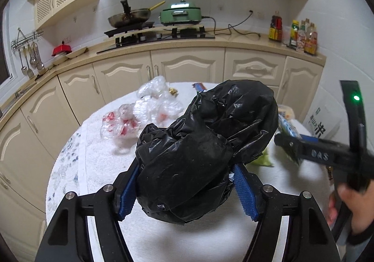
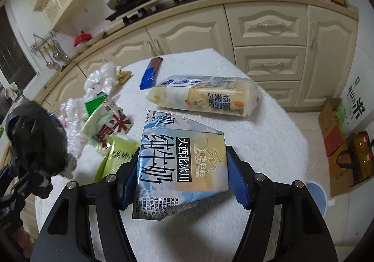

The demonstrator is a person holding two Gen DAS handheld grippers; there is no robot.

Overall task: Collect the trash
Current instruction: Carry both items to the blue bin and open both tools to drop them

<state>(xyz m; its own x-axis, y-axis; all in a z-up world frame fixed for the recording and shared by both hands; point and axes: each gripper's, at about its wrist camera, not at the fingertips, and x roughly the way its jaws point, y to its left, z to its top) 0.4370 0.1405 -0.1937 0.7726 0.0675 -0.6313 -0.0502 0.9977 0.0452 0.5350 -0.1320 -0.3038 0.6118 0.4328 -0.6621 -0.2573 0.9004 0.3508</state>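
Observation:
My left gripper (image 1: 184, 182) is shut on a crumpled black trash bag (image 1: 205, 145) and holds it above the round white-clothed table (image 1: 105, 163). The bag also shows at the left of the right wrist view (image 2: 37, 138). My right gripper (image 2: 182, 168) is shut on a flattened blue milk carton (image 2: 182, 159), lifted over the table. In the left wrist view the right gripper (image 1: 287, 140) comes in from the right, with the carton mostly hidden behind the bag. Clear plastic bags (image 1: 145, 110), green snack wrappers (image 2: 105, 128), a blue wrapper (image 2: 150, 70) and a wrapped sandwich pack (image 2: 205, 96) lie on the table.
Cream kitchen cabinets (image 1: 187, 67) curve behind the table, with a hob, a wok (image 1: 131, 16) and a green cooker (image 1: 182, 12) on the counter. Sauce bottles (image 1: 301, 35) stand at the right. Cardboard boxes and bags (image 2: 346, 140) sit on the floor at the right.

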